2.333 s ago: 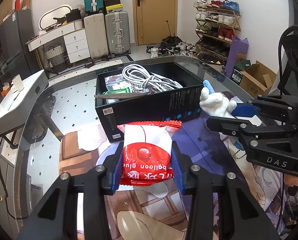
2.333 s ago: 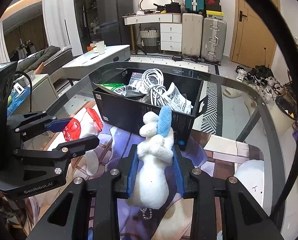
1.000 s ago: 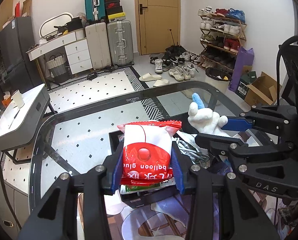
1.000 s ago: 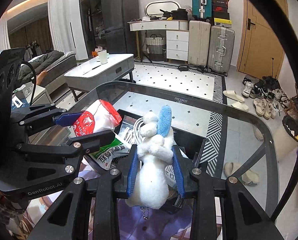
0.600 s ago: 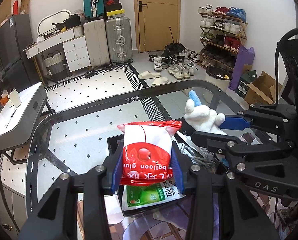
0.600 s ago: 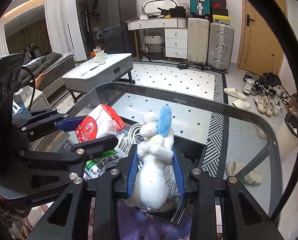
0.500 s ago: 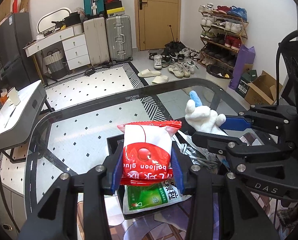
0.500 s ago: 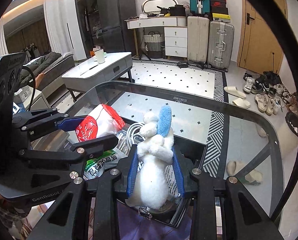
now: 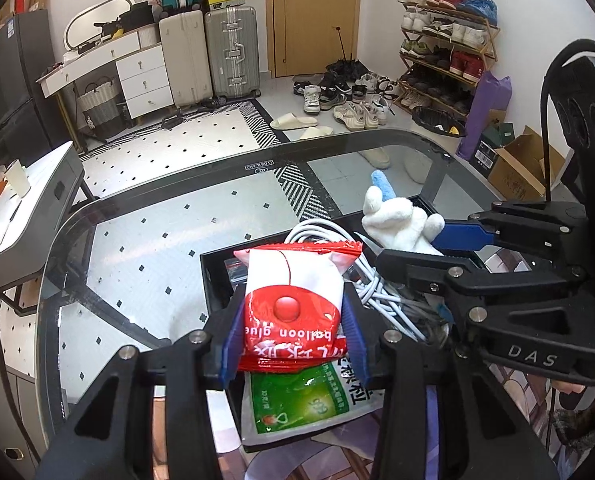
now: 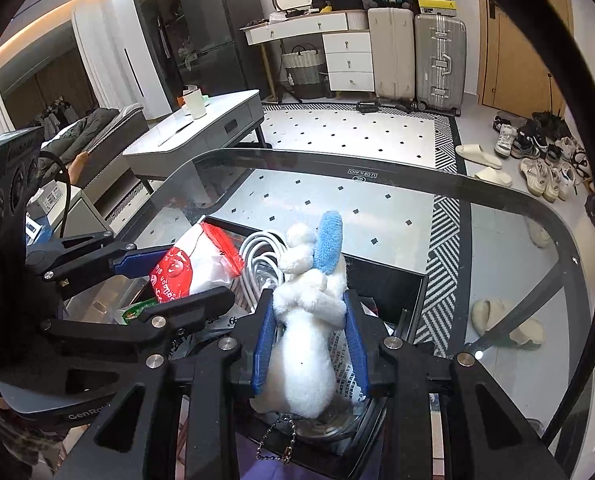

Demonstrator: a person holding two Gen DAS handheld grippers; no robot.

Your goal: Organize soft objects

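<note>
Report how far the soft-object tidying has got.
Done: the black box already holds a white cable coil and a green packet.
In hand: the left gripper clamps the red balloon-glue packet, the right gripper clamps the white plush, both above the box.
Left: releasing both into it.

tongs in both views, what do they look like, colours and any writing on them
Both tongs are matte black angular frames with silver screws and blue finger pads. The left tongs show a partial "GenRo" marking in the right wrist view; the right tongs read "DAS" in the left wrist view. A black cable loops above each body.
</note>
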